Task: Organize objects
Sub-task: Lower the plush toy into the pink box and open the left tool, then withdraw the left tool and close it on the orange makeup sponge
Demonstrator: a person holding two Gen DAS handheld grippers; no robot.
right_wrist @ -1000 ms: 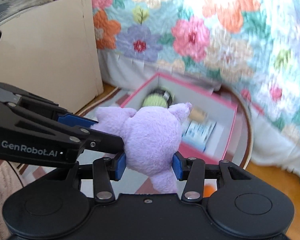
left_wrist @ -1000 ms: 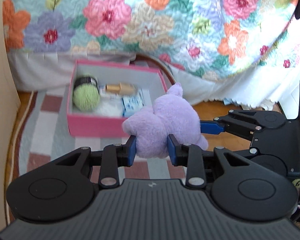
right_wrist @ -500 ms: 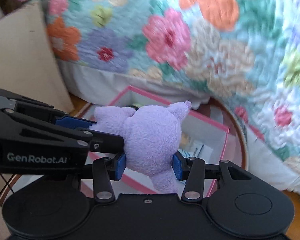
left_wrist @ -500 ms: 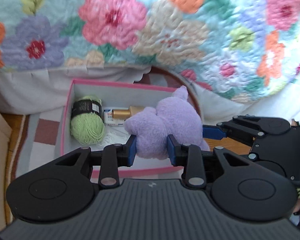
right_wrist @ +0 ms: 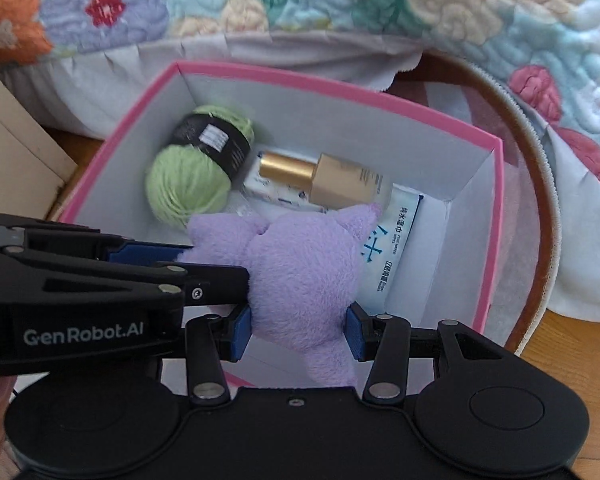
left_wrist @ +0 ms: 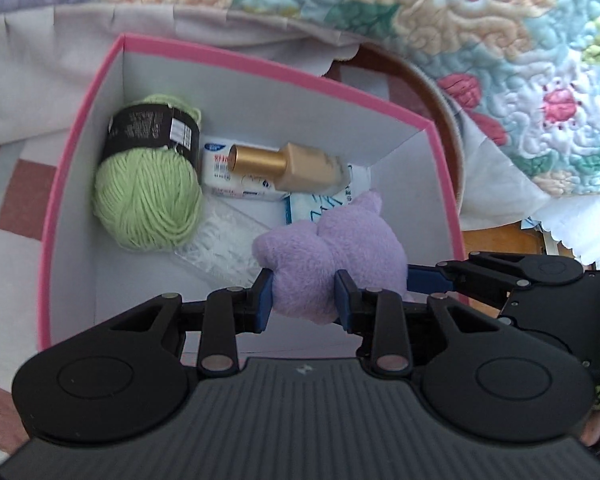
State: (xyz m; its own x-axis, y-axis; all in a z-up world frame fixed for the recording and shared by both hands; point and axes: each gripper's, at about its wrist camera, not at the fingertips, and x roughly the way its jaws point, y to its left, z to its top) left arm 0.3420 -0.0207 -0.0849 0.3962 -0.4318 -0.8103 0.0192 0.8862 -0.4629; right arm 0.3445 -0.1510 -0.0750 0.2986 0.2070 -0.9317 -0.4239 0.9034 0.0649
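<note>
A purple plush toy (left_wrist: 332,256) (right_wrist: 300,264) hangs over the open pink box (left_wrist: 80,120) (right_wrist: 496,216), held from two sides. My left gripper (left_wrist: 303,300) is shut on its near part, and my right gripper (right_wrist: 298,330) is shut on its lower body. Each view shows the other gripper reaching in from the side. Inside the box lie a green yarn ball (left_wrist: 148,196) (right_wrist: 184,188), a gold-capped bottle (left_wrist: 288,168) (right_wrist: 324,180), a white packet (left_wrist: 228,176) and a blue-and-white wipes pack (right_wrist: 392,248).
The box sits on a checked rug (left_wrist: 24,176) on a wooden floor (right_wrist: 580,360). A floral quilt (left_wrist: 460,20) and white bed skirt (left_wrist: 32,72) hang just behind the box. A beige board (right_wrist: 8,152) stands at the left.
Both grippers have moved forward and down with the plush toy, from in front of the box to above its inside. The box now fills the views. Both grips are unchanged.
</note>
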